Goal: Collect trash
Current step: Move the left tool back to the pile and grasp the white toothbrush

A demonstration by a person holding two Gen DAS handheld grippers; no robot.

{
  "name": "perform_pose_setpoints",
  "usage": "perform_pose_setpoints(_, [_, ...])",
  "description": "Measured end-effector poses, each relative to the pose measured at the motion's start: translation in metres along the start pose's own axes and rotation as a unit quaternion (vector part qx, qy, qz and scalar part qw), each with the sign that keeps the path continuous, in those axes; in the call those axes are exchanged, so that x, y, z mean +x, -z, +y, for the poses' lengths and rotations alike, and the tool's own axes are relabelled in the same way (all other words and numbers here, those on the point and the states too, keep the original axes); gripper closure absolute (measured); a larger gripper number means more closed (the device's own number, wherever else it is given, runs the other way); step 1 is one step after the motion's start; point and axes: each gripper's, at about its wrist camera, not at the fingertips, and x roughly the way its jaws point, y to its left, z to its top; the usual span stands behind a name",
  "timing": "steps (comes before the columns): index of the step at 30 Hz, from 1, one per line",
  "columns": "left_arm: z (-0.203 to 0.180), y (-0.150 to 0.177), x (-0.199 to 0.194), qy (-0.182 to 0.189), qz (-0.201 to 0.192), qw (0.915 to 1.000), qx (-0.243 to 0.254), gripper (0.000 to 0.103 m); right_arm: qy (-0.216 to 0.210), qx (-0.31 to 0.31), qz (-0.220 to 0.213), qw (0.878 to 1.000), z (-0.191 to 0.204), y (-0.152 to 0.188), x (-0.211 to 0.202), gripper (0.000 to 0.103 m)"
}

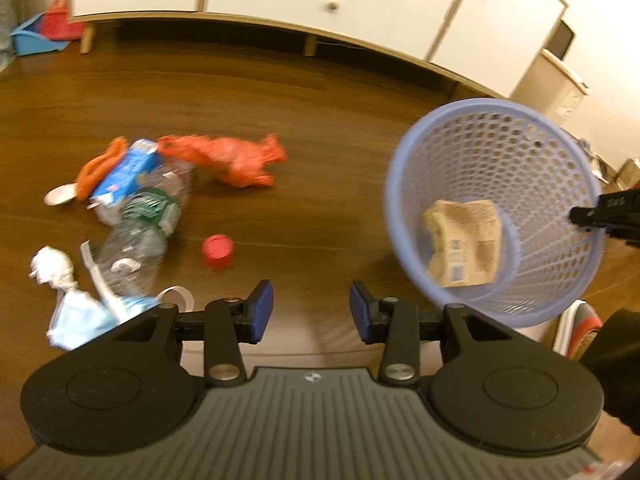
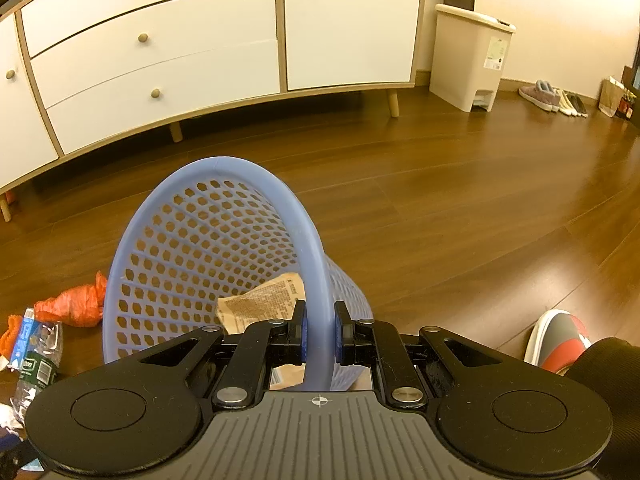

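Only one piece, a brown paper package, lies in the blue mesh basket. The rest waits on the floor at the left: clear plastic bottle, blue carton, orange bag, red cap, white tissue. The right gripper clamps the basket rim and tilts it. The left gripper is wide apart and holds nothing, near the red cap.
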Motion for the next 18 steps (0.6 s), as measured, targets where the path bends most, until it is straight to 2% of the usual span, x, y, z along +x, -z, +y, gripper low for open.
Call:
perform_pose_setpoints(6, [0.046, 0.020, -0.005, -0.055, 0.010, 0.9980, -0.029, 0.059, 0.003, 0.003, 0.000, 1.000, 0.000, 0.000, 0.001, 0.094])
perform_pose_setpoints(13, [0.092, 0.039, -0.005, -0.120, 0.025, 0.9909, -0.057, 0.055, 0.005, 0.001, -0.002, 1.000, 0.001, 0.000, 0.001, 0.094])
perform_pose_setpoints(18, [0.108, 0.045, 0.009, -0.128, 0.043, 0.9875, -0.082, 0.056, 0.006, -0.001, -0.003, 1.000, 0.000, 0.002, 0.002, 0.094])
